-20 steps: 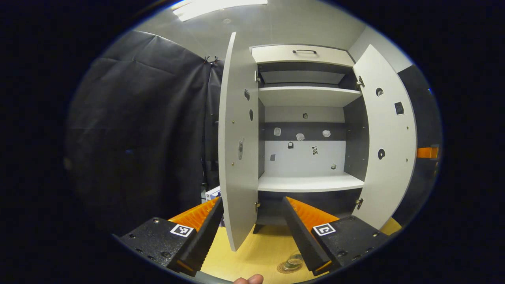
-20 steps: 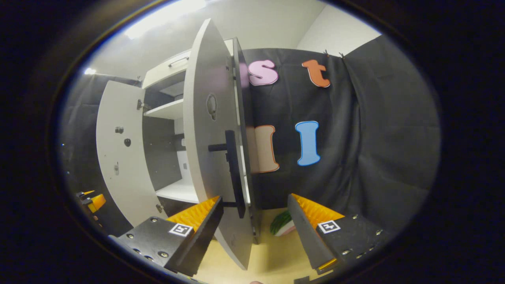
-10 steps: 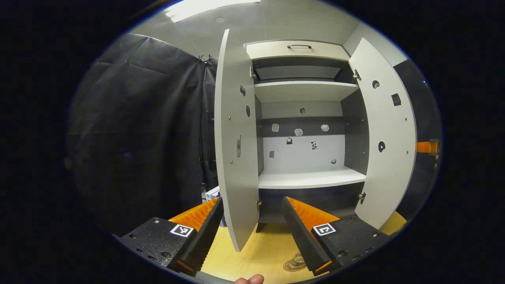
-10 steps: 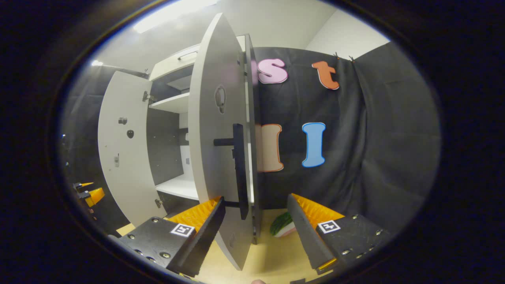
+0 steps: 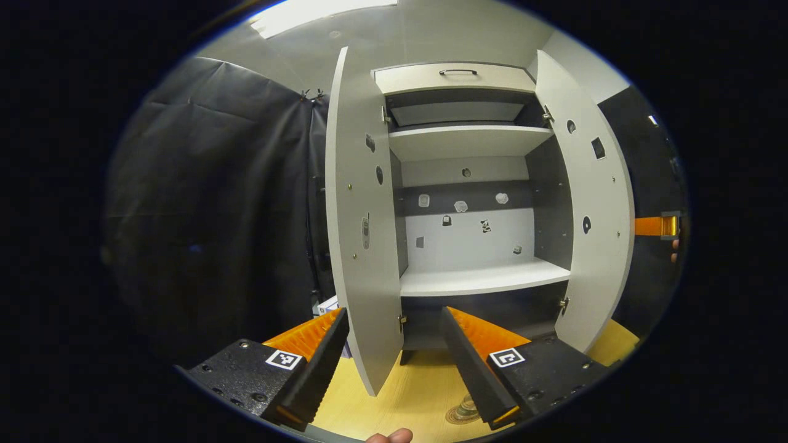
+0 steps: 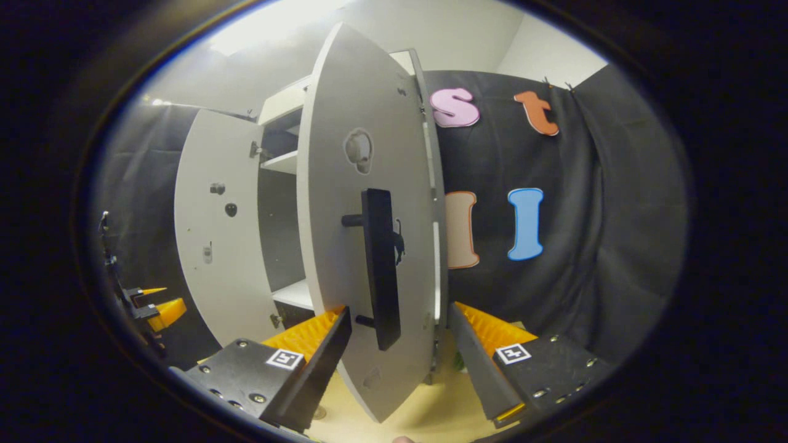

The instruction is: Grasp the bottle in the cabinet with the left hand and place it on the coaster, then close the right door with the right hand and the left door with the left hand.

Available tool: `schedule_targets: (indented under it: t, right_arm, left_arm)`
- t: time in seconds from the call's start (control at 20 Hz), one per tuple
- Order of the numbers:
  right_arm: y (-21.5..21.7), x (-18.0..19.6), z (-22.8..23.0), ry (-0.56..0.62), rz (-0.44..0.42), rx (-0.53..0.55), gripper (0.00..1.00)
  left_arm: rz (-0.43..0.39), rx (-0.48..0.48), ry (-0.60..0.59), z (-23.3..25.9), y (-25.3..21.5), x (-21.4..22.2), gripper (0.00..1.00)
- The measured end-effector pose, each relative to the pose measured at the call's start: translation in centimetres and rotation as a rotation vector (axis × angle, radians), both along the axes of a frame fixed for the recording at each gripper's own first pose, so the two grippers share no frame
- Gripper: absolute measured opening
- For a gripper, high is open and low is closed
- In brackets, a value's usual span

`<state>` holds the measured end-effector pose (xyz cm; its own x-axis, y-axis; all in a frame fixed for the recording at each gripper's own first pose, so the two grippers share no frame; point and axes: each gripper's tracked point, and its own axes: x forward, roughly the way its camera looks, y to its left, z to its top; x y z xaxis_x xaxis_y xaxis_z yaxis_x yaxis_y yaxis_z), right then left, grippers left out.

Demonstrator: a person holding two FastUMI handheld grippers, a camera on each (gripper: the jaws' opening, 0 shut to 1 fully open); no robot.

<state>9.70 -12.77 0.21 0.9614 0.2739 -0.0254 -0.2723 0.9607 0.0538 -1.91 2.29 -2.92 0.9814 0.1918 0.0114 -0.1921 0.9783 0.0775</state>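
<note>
**Cabinet with two doors open, bottle down on the coaster**

A yellow wooden tabletop [image 5: 406, 394] holds a grey and white cabinet [image 5: 468, 184]. Black cloth [image 5: 209, 203] hangs as the booth's wall to the left of the cabinet, and the ceiling above has a bright lamp [image 5: 320, 9].

Inside the cabinet there are two white shelves: one high [image 5: 465, 138] and one low [image 5: 483, 278]. Both shelves are bare. Small stickers dot the back wall. Above the shelves sits one drawer [image 5: 452, 77] with a dark handle.

The cabinet has two doors. The left door [image 5: 360, 234] stands wide open, edge toward the camera. The right door [image 5: 594, 209] is open too. In the right gripper view the right door [image 6: 363, 234] is very near, with one long black handle [image 6: 380, 264] on it.

The left tongs [image 5: 394, 363] are open and hold nothing; the left door's bottom edge shows between the two fingers. The right tongs [image 6: 400, 363] are open too, with the right door's lower edge between the fingers; I cannot tell if they touch it.

The clear bottle [image 5: 466, 406] stands on the round coaster [image 5: 458, 416], on the tabletop in front of the cabinet, partly hidden by one finger.
</note>
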Motion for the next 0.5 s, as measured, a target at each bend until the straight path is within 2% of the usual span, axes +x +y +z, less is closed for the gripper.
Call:
schedule_targets:
  t: [0.5]
  right_arm:
    - [2.9, 1.9, -0.3, 0.005, 0.042, 0.01, 0.98]
  left_arm:
    - [-0.001, -0.01, -0.009, 0.4, 0.5, 1.0, 0.95]
